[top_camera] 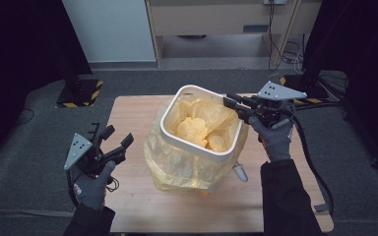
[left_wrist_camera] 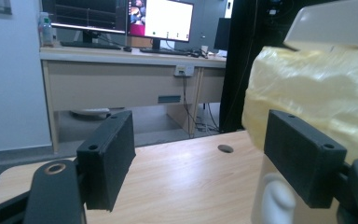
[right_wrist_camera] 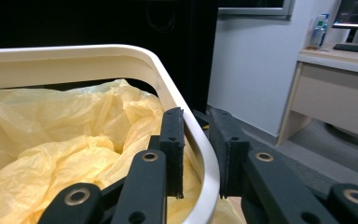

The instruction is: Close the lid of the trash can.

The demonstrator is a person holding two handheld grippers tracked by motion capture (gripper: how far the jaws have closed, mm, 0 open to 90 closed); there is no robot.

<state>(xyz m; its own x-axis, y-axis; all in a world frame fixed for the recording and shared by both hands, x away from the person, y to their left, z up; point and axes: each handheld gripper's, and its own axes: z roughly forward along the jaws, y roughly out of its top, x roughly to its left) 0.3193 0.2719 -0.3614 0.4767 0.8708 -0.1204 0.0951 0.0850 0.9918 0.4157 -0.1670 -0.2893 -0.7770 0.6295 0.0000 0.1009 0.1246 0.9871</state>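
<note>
A white bin [top_camera: 199, 147] lined with a crumpled yellow bag [top_camera: 177, 164] stands mid-table, leaning. My right gripper [top_camera: 227, 101] reaches in from the right at the bin's far right corner. In the right gripper view the white rim [right_wrist_camera: 121, 53] runs between the jaws of the right gripper [right_wrist_camera: 200, 154]: one pad is inside against the bag [right_wrist_camera: 65, 121], the other outside, and they are shut on the rim. My left gripper [top_camera: 118, 135] hovers open over the table's left side, apart from the bin. Nothing lies between the pads of the left gripper [left_wrist_camera: 200, 154]; the bag [left_wrist_camera: 307, 88] bulges to the right.
The wooden table [top_camera: 133, 113] has bare room left of the bin and a small round hole [left_wrist_camera: 224, 148]. A white part [top_camera: 240, 172] sticks out low on the bin's right. Beyond stand a desk with monitors [left_wrist_camera: 121, 56], a hazard-taped stand base [top_camera: 78, 91] and floor cables [top_camera: 285, 49].
</note>
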